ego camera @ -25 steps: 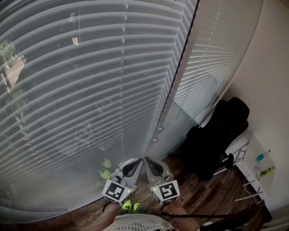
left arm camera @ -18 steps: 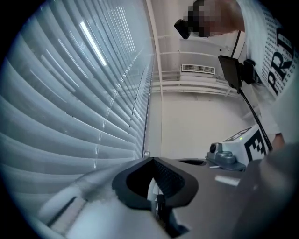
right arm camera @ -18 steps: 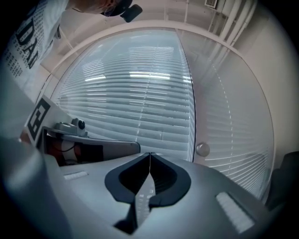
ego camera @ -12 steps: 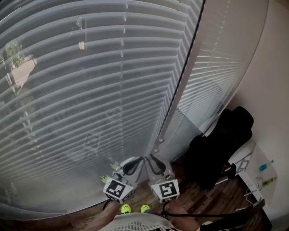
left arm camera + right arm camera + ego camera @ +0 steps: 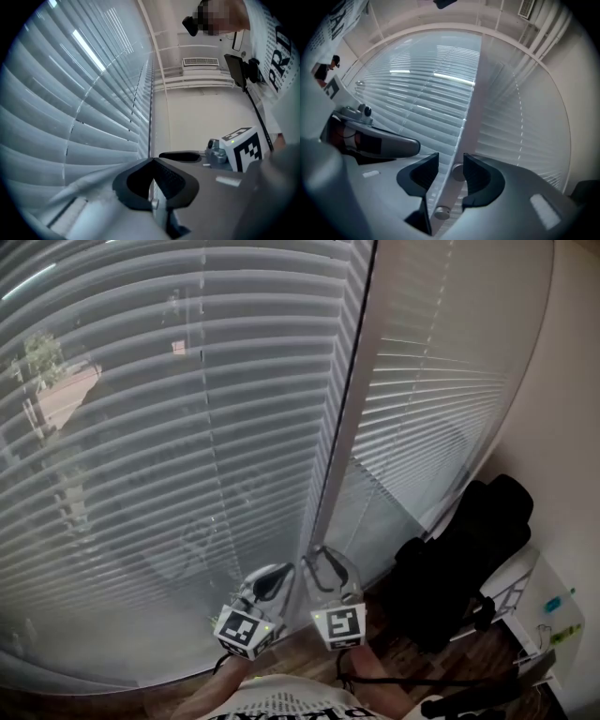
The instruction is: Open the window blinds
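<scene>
White slatted blinds (image 5: 169, 427) cover the big left window, and a second set of blinds (image 5: 441, 390) covers the right one. A pale upright frame (image 5: 342, 427) runs between them. My right gripper (image 5: 323, 568) is at the foot of that frame. In the right gripper view its jaws (image 5: 451, 171) are opening astride the frame, with a small round knob (image 5: 458, 173) between them and a second knob (image 5: 440, 213) lower down; the pads press on nothing. My left gripper (image 5: 274, 585) sits just left of it, fingertips together (image 5: 152, 161), and I see nothing gripped.
A black chair or bag (image 5: 459, 559) stands right of the frame against the wall. A white table (image 5: 539, 601) with small items is at the far right. Dark wood floor (image 5: 412, 662) lies below. A person's hands and patterned shirt (image 5: 281, 704) fill the bottom edge.
Both grippers have risen a little and closed in on the frame. The two knobs, earlier above the tips, are now at the right gripper. The camera has tilted upward.
</scene>
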### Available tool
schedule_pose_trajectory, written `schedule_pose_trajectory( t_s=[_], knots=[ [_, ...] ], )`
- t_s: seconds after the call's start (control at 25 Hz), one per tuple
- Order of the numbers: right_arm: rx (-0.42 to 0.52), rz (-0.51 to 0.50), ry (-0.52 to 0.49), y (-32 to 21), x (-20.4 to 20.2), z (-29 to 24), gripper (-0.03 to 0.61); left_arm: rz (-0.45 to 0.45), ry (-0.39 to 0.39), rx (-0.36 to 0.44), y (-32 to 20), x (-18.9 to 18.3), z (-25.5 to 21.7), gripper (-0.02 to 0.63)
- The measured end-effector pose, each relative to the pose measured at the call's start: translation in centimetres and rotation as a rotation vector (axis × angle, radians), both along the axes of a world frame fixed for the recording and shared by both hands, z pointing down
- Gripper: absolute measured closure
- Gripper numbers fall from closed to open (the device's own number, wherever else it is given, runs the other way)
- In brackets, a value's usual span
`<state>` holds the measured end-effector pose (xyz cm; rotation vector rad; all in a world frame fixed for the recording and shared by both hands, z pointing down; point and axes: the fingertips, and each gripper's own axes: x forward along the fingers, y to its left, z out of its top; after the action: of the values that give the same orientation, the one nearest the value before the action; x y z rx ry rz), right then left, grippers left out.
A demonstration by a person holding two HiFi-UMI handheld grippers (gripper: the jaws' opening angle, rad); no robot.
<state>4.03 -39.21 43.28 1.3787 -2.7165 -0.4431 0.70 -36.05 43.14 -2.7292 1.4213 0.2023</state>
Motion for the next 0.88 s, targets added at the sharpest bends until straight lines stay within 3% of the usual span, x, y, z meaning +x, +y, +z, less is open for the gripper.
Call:
schedule_pose_trajectory(
  t_s=[0.36, 0.48, 0.88],
  knots=[
    [0.003, 0.0, 0.091, -1.6, 0.8, 1.6, 0.411, -0.007, -0.003, -0.023, 0.1, 1.4, 1.2, 0.621],
    [0.04, -0.024, 0.127, -1.5, 0.6, 1.7, 0.442, 0.001, -0.002, -0.034, 0.0, 1.5, 1.8, 0.621],
    [0.006, -0.052, 0.074, -1.7, 0.8, 1.6, 0.444, 0.012, -0.008, -0.045, -0.4, 1.5, 1.9, 0.621]
  ],
)
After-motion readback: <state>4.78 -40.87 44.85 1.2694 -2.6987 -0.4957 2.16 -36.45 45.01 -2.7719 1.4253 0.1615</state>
